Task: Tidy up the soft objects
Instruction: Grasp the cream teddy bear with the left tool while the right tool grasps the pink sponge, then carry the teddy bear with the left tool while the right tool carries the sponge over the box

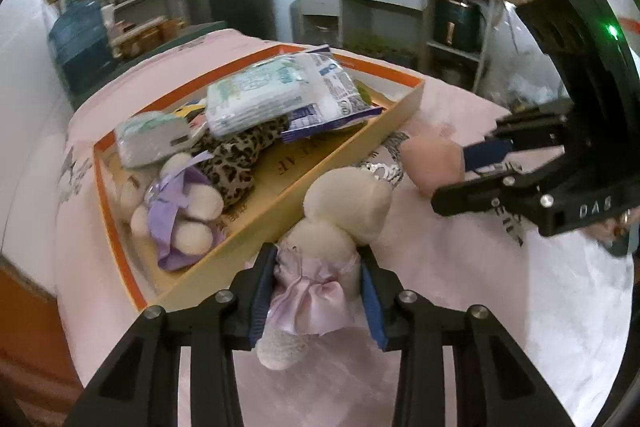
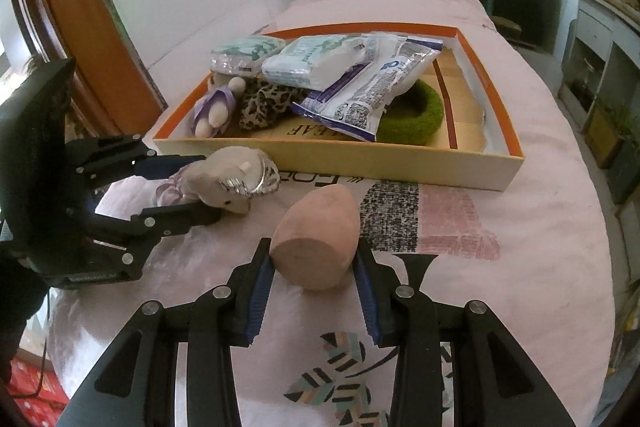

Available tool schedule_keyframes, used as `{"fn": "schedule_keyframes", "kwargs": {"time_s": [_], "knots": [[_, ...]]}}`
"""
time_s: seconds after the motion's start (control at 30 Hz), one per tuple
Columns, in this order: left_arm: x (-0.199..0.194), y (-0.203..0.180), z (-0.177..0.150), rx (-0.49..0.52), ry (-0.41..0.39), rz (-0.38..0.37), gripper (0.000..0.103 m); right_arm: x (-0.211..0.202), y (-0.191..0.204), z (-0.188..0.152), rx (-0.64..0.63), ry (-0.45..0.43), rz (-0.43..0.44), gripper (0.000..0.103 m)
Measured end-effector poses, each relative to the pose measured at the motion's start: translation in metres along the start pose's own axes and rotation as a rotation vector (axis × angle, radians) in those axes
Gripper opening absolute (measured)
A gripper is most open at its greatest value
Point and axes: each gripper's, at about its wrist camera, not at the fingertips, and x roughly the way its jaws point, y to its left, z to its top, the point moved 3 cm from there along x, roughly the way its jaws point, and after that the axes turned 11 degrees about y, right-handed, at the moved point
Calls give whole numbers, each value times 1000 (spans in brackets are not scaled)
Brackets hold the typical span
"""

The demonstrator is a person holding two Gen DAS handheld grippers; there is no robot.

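Observation:
A cream plush toy (image 1: 344, 207) in a pink satin dress lies on the pink cloth just outside the tray's near wall. My left gripper (image 1: 318, 267) is shut on its body, both blue pads pressing the dress. The right wrist view shows the same toy (image 2: 224, 179) held by the left gripper (image 2: 208, 187). A pink egg-shaped sponge (image 2: 316, 227) stands on the cloth with my right gripper (image 2: 314, 259) shut on its wide end. From the left wrist view the sponge (image 1: 428, 159) sticks out of the right gripper (image 1: 452, 177).
The orange-rimmed cardboard tray (image 2: 340, 163) holds tissue packs (image 2: 308, 61), a wipes packet (image 2: 372, 95), a leopard-print plush (image 2: 264, 103), a white plush with purple ribbon (image 2: 216, 107) and a green ring (image 2: 420, 115). The pink cloth (image 2: 520, 287) covers the table. A wooden frame (image 2: 80, 27) stands on the left.

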Motion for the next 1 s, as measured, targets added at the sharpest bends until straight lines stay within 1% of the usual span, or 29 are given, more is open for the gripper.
{"fn": "schedule_keyframes", "kwargs": {"time_s": [0.17,0.33,0.4,0.57,0.67,0.87,1.0], "knots": [[-9,3,-4,-114,-11,7,39,-4,3,-2,-5,-8,1,40],[-24,4,-7,-241,-48,-1,39,-9,6,-2,-8,-17,5,40],[-29,3,-9,-273,-61,16,39,-11,8,-2,-12,-21,10,40],[-38,-3,-12,-339,-87,51,39,-15,13,-5,-22,-28,14,40],[-44,-10,-11,-360,-100,82,39,-17,13,-6,-22,-31,15,40],[-57,-19,-6,-394,-133,81,39,-23,15,-8,-24,-40,18,40],[-66,-25,-1,-419,-157,112,39,-26,18,-9,-29,-47,21,40]]}}
